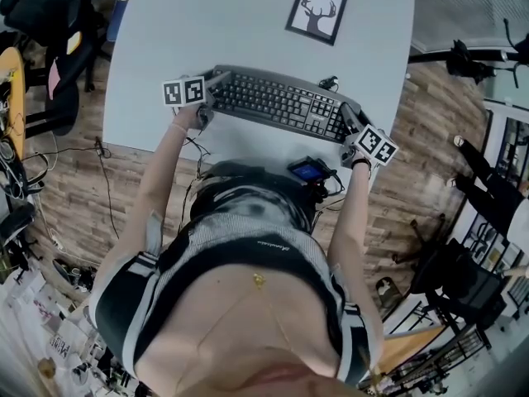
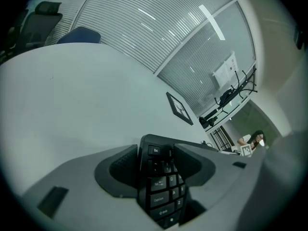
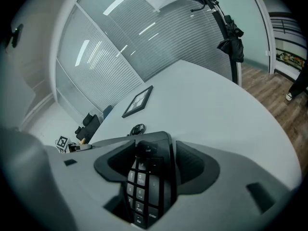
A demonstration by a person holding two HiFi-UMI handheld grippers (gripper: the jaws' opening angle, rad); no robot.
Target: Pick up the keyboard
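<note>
A black keyboard (image 1: 281,103) lies slantwise on the pale table (image 1: 248,23), near its front edge. My left gripper (image 1: 213,85) is at its left end. In the left gripper view the Esc corner of the keyboard (image 2: 161,191) fills the gap and both pads touch it, so that gripper (image 2: 156,165) is shut on it. My right gripper (image 1: 347,118) is at the number-pad end. In the right gripper view the keyboard (image 3: 144,186) sits between the jaws of that gripper (image 3: 147,165), with a dark gap beside the left pad, so it is open.
A framed deer picture (image 1: 316,12) lies flat on the table beyond the keyboard. A small black cable coil (image 1: 329,82) sits just behind the keyboard's right part. Dark chairs (image 1: 41,7) stand left of the table, over a wooden floor.
</note>
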